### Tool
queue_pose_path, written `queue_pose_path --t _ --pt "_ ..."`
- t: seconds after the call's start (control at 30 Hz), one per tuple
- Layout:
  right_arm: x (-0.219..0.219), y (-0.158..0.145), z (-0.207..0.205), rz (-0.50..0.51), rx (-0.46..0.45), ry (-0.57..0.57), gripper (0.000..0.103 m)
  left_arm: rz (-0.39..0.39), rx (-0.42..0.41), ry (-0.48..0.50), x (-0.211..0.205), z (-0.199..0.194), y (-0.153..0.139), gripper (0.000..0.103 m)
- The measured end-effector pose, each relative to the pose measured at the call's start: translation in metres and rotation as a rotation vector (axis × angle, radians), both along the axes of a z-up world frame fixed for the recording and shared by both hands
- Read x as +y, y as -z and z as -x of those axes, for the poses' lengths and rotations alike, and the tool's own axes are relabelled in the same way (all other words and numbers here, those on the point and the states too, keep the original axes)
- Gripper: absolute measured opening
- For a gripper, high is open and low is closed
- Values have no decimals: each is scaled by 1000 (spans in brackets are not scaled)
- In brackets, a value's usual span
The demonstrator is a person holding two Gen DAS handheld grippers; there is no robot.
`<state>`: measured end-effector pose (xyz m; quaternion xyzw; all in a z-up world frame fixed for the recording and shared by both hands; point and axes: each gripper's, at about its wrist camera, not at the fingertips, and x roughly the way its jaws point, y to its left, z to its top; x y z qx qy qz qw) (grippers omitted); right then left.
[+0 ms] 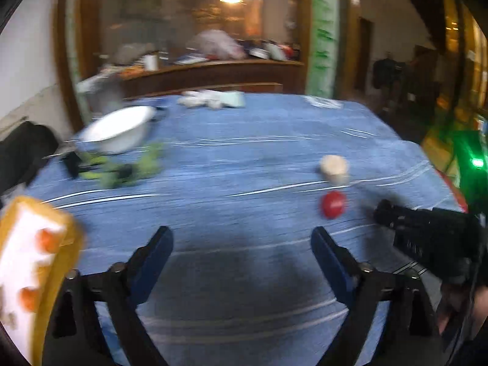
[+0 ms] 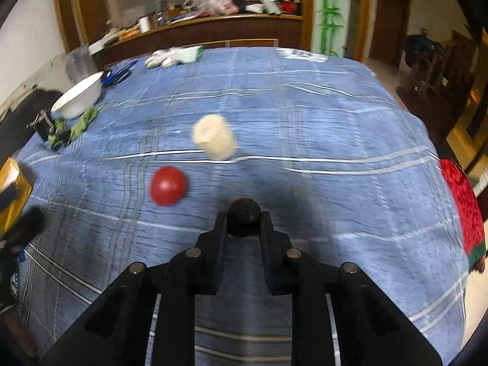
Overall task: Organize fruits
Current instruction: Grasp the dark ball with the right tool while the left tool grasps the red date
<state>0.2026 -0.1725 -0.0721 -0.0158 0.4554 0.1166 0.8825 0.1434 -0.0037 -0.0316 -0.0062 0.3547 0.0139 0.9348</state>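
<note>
The right gripper holds a small dark round fruit tight between its two fingers, just above the blue cloth of the table. The left gripper is wide open and holds nothing.

The yellow tray with orange fruits in it sits at the near left corner of the table. So the dark fruit most likely has to go left, across the front of the table. The left gripper is nearer the tray, but its fingers are empty.

A red fruit and a pale lumpy fruit lie just ahead and left of the held fruit. They sit close to that path, so a low move could bump the red one. The white bowl stands far off at the back left edge.
</note>
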Motion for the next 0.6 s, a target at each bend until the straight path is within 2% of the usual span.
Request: queue_pose_path --t 0.1,0.17,0.23,0.27,0.33,0.4,0.5,0.6 --pt "-19 0 0 -25 -1 41 22 32 58 70 -31 -32 16 74" --pt "-31 0 -2 -50 0 66 22 34 86 84 -43 -48 24 68" --pt "-40 -3 -5 -68 -7 85 22 70 144 97 -51 -64 31 55" --pt "-44 -5 -6 -81 -10 91 22 69 155 97 -54 -70 33 53" --pt "-47 -8 -6 -98 -20 94 22 59 176 102 -60 -78 37 36" --pt "-47 -9 -6 -100 -23 90 22 32 169 85 -62 -80 35 29" --pt "-43 -6 -6 -96 -17 75 22 42 170 84 -58 -77 35 28" --pt "-40 -5 -5 -84 -14 63 22 18 172 68 -53 -70 34 28"
